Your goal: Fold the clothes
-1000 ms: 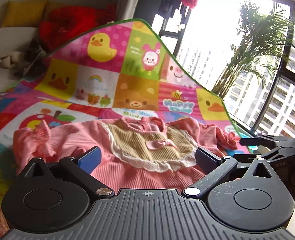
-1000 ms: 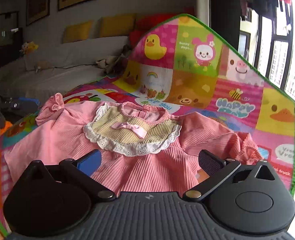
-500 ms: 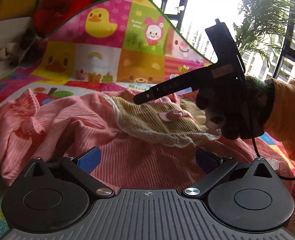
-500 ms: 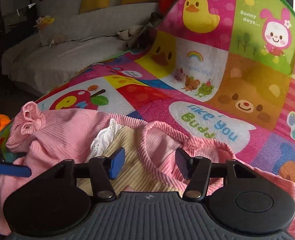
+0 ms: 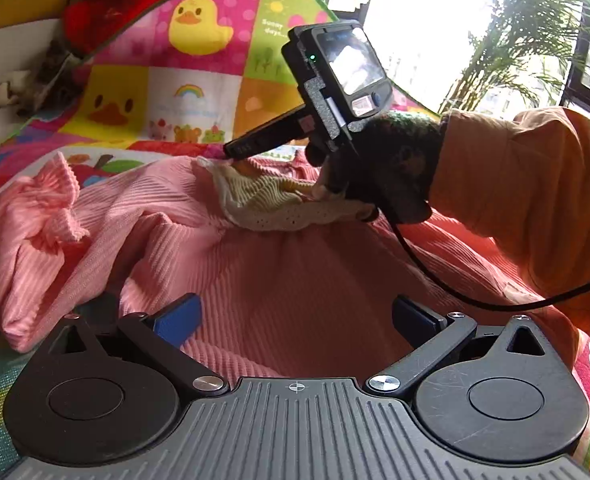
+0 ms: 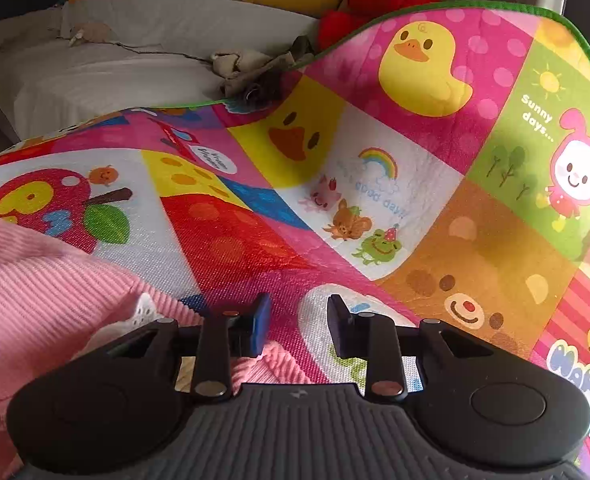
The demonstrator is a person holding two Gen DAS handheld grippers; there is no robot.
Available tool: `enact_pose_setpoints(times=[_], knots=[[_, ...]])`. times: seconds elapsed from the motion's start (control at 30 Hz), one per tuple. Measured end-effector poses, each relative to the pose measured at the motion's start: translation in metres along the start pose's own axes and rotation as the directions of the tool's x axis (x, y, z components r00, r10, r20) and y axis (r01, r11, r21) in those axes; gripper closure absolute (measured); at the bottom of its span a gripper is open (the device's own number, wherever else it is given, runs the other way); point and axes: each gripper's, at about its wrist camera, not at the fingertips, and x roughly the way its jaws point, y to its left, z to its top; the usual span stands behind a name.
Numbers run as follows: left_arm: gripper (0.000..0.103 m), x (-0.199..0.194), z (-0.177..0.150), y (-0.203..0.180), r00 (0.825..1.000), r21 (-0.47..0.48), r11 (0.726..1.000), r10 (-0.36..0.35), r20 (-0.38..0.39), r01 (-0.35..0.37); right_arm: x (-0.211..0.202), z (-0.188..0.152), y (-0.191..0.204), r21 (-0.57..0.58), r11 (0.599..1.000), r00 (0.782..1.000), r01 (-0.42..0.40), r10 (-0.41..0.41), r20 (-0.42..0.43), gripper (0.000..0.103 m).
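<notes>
Sunlit windows and a palm fill the upper right of my left wrist view; below, the pink baby dress [image 5: 279, 280] lies rumpled on the cartoon play mat [image 5: 135, 92]. My left gripper [image 5: 295, 316] hangs wide over its skirt, holding nothing. My right gripper [image 5: 231, 152] noses at the collar, mid-frame.

From the right wrist, my jaws have just been closing, now narrow, collar ribbing at lower centre just under them; I should seat fabric fully between the fingers [image 6: 261, 320] before lifting.

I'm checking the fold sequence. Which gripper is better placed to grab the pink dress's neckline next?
Right. The right gripper is at the pink dress collar, jaws just closing with nothing clamped yet; the left gripper hangs open over the skirt.
</notes>
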Motion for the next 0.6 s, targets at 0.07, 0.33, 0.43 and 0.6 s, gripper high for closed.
enact_pose_setpoints(times=[0.07, 0.33, 0.43, 0.6], knots=[[0.000, 0.002, 0.000, 0.005, 1.000, -0.029, 1.000, -0.008, -0.009, 0.007, -0.018, -0.003, -0.011, 0.040, 0.999, 1.000, -0.017, 0.017, 0.007, 0.071], [0.000, 0.005, 0.001, 0.008, 1.000, -0.044, 0.999, -0.017, -0.005, 0.017, -0.138, -0.077, -0.049, 0.174, 0.983, 0.998, -0.057, 0.059, -0.008, 0.041], [0.000, 0.006, 0.002, 0.007, 1.000, -0.043, 0.999, -0.015, -0.006, 0.015, -0.153, -0.081, -0.048, 0.158, 0.984, 0.996, -0.084, 0.086, -0.002, 0.065], [0.000, 0.005, 0.001, 0.008, 1.000, -0.046, 0.999, -0.013, -0.002, 0.013, -0.123, -0.043, -0.033, 0.210, 0.955, 0.978, -0.210, 0.208, 0.031, 0.070]])
